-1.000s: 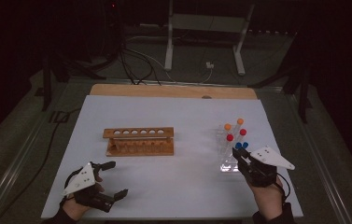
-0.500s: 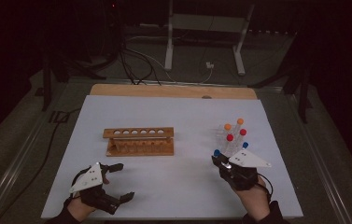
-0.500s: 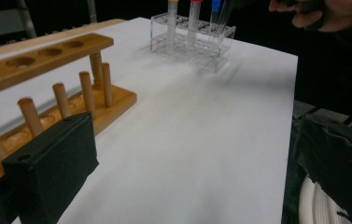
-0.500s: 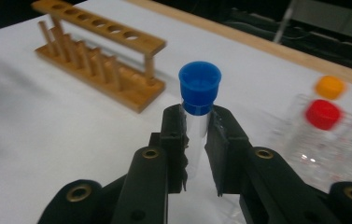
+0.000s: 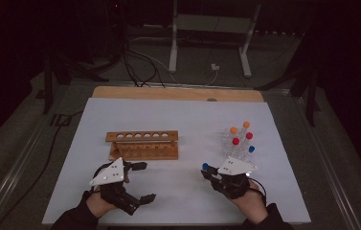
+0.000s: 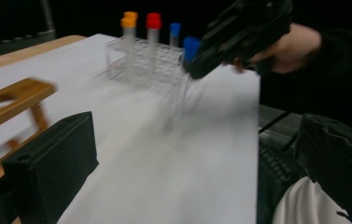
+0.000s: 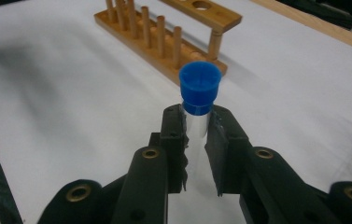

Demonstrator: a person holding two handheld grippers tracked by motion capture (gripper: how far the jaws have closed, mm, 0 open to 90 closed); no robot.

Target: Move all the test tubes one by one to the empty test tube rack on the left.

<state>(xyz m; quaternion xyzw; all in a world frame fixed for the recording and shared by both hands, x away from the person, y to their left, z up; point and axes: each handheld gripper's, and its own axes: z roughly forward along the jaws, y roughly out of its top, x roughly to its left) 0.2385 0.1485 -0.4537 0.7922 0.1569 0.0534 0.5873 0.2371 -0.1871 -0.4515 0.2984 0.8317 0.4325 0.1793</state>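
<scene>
Metal stand legs (image 5: 208, 45), cables (image 5: 140, 62) on floor beyond table (image 5: 178, 93)

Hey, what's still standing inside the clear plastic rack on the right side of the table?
The clear rack holds five capped tubes: two orange, two red, one blue. Its near edge is covered by the right gripper, which holds another blue-capped tube.

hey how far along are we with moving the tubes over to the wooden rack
Early. Done: nothing; the wooden rack has empty holes. In hand: the right claw grips a blue-capped tube. Left: five tubes in the clear rack; the left claw is open.
</scene>
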